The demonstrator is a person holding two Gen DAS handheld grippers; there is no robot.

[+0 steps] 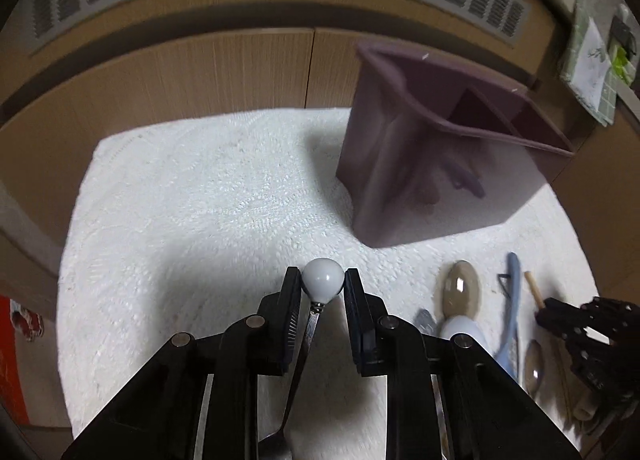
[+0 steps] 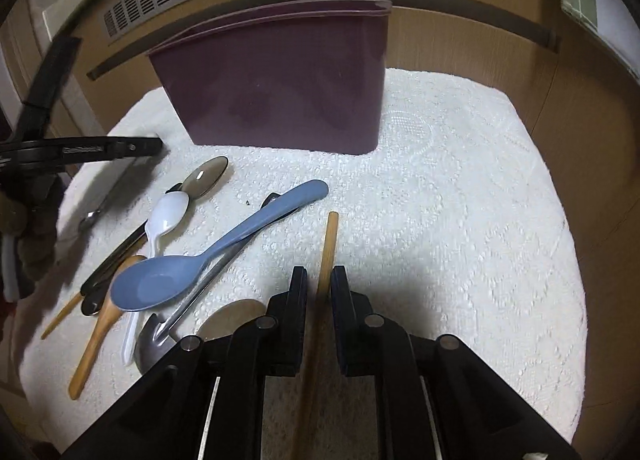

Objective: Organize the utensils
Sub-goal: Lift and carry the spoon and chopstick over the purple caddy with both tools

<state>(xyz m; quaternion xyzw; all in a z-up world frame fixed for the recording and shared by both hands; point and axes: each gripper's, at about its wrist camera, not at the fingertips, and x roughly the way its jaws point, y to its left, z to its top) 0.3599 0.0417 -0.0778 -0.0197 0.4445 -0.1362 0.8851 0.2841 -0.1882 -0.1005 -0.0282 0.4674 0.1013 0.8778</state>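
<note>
Black fingers of the left gripper [image 1: 322, 287] fill the bottom of the left wrist view, their pads pressed on either side of the white ball end [image 1: 322, 282] of a metal spoon [image 1: 310, 330], whose shaft runs down between the jaws to a bowl at the bottom edge. Up and to the right stands the purple bin [image 1: 436, 163], an inner divider showing through its open top. Both rest on a white textured cloth [image 1: 200, 199].

From the right wrist view, the right gripper [image 2: 319, 280] sits at bottom centre with a wooden stick [image 2: 328, 248] lying between its narrowly parted jaws; whether the pads press on it I cannot tell. Left of it, loose utensils lie heaped on the cloth: a blue spoon [image 2: 208, 260] on top, a white plastic spoon [image 2: 166, 215], a translucent brown spoon [image 2: 206, 175] and a wooden spoon [image 2: 96, 336]. The bin fills the upper middle.
</note>
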